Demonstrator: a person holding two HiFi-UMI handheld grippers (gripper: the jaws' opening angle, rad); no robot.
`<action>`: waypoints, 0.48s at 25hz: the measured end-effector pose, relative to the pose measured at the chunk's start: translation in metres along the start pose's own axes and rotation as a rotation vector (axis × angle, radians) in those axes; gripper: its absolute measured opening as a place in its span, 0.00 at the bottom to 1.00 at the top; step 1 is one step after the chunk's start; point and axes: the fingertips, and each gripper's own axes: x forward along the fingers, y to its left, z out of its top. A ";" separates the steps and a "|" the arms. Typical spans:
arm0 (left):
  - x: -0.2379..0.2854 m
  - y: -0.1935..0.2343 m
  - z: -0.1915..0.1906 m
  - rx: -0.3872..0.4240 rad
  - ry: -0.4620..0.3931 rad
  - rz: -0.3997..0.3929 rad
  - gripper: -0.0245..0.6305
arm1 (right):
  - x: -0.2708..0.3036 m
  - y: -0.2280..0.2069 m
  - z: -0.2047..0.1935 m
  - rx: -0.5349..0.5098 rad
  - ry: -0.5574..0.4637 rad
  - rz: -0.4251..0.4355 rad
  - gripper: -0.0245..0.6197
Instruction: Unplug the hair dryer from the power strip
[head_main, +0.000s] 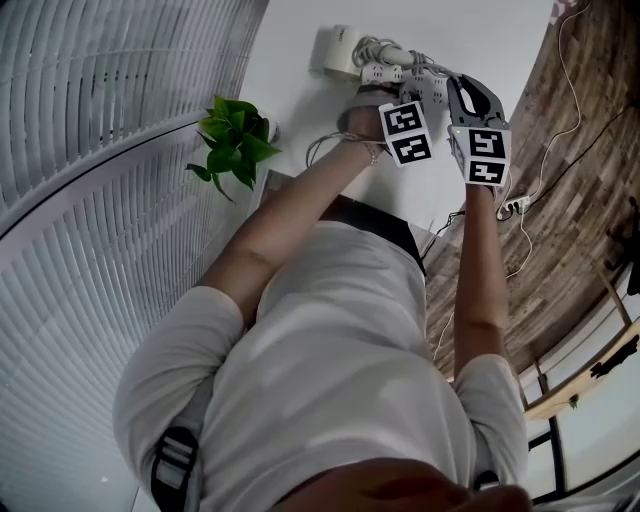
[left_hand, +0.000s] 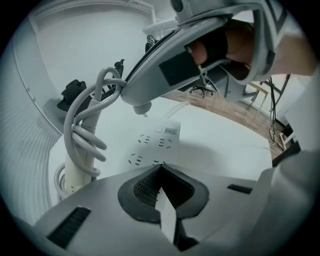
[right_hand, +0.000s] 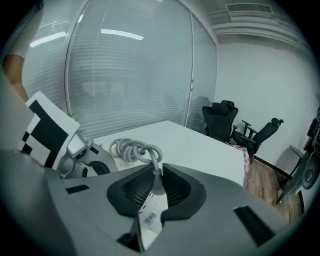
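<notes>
Plug (right_hand: 152, 210) of the hair dryer, white with a small printed label, is pinched between the jaws of the right claw (right_hand: 159, 172). Its grey cord (right_hand: 134, 149) leaves the claw's tips and coils on the white counter (right_hand: 200, 145) just ahead. Left claw (left_hand: 161, 169) has its jaws pressed onto the near end of the power strip (left_hand: 155, 142), which lies flat on the counter and runs straight ahead from the tips. Sockets facing this claw are all bare. Right claw hangs above and ahead of the left claw, apart from the strip, with the plug's underside pointing down toward it. Hair dryer (left_hand: 80, 167), cream-coloured with the cord looped round it, is to the left of the left claw, beside the strip. Potted plant (head_main: 237, 140) sits farther left of both claws, near the blinds (head_main: 90, 150). Office chairs (right_hand: 220, 120) stand beyond the counter's far edge, ahead of the right claw.
</notes>
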 end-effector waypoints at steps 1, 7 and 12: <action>0.000 0.000 0.000 -0.004 -0.007 0.001 0.07 | 0.002 -0.002 0.000 -0.010 0.007 0.004 0.14; -0.002 -0.001 0.001 -0.010 -0.012 0.001 0.07 | 0.011 -0.012 0.001 -0.074 0.038 0.023 0.14; -0.004 -0.003 0.002 -0.022 -0.011 -0.002 0.07 | 0.024 -0.021 0.008 -0.135 0.058 0.029 0.15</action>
